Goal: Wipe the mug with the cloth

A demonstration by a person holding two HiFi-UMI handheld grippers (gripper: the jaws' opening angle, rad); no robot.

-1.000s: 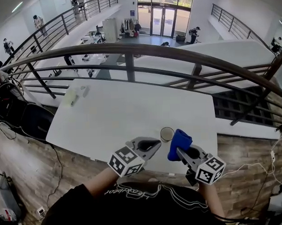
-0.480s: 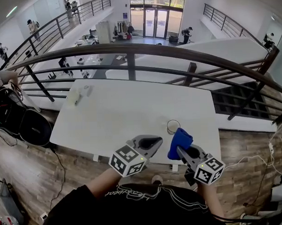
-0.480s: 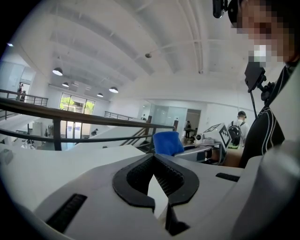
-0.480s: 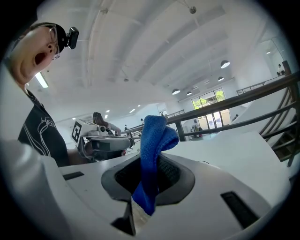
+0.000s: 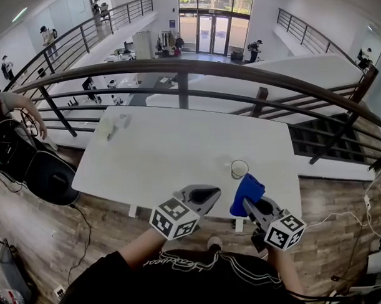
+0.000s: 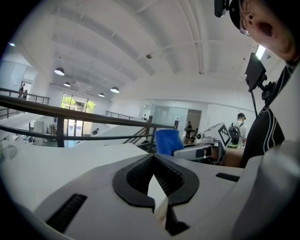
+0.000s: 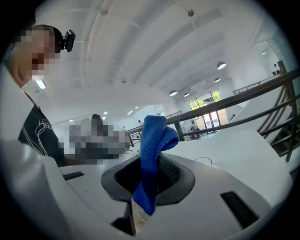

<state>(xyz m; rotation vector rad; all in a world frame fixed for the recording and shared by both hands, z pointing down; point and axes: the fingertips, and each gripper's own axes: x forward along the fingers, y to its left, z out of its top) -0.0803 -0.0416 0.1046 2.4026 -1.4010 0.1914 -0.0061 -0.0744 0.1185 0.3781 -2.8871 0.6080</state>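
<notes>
Head view: the mug is sitting at the table's near right edge. The left gripper and right gripper are backing away from it, delaying wiping. Left gripper view: jaws are staying clenched, empty. Right gripper view: jaws are grasping the cloth.

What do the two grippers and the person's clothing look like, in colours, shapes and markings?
The left gripper and right gripper have smooth light grey shells, with black ribbed pads in a dark-rimmed recess. Each carries a white cube with black square markers. The person wears a black top with white lettering.
</notes>
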